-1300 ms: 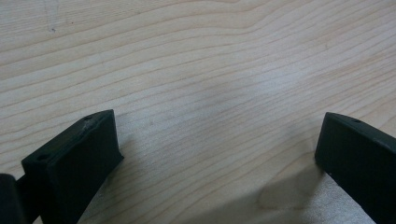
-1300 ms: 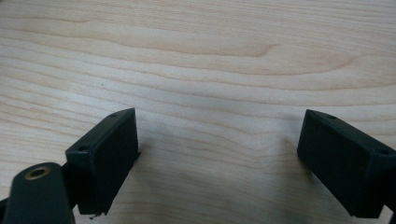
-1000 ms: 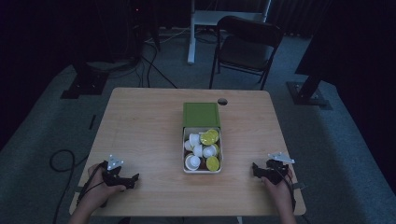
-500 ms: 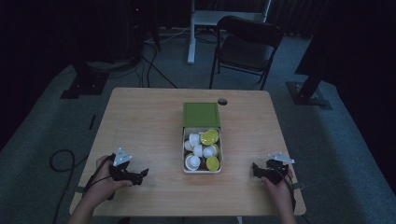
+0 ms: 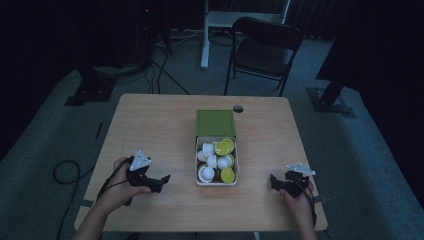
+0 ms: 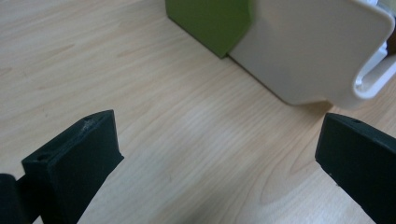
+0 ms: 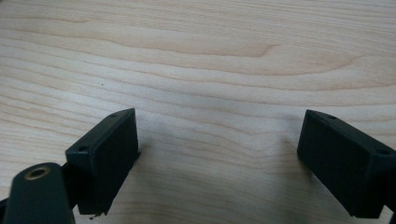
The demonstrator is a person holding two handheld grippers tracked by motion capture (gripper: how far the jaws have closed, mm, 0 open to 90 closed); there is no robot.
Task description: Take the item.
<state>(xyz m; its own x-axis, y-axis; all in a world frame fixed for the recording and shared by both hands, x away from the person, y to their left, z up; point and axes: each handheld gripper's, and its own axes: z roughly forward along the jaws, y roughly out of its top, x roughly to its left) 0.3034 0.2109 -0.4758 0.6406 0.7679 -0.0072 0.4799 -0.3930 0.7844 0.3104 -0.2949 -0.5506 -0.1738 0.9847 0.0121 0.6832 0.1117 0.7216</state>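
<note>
Nothing started, by my judgement: cups (image 5: pixel 216 161) all sit in the white box (image 5: pixel 217 183) at table (image 5: pixel 150 125) centre, green lid (image 5: pixel 215 122) at its 12 o'clock; left gripper (image 5: pixel 161 180) at its 9 o'clock, right gripper (image 5: pixel 274 181) at 3 o'clock, both wide open and empty.

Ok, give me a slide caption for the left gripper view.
Open left gripper over the wooden table, facing the white tray and its green lid.

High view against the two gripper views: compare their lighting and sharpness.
High view: dim and underexposed, room dark, the box of capsules soft. Left gripper view: bright, the jaws sharp, the box's cream wall slightly blurred. Right gripper view: bright, table grain crisp, faint shadows by the jaws.
</note>
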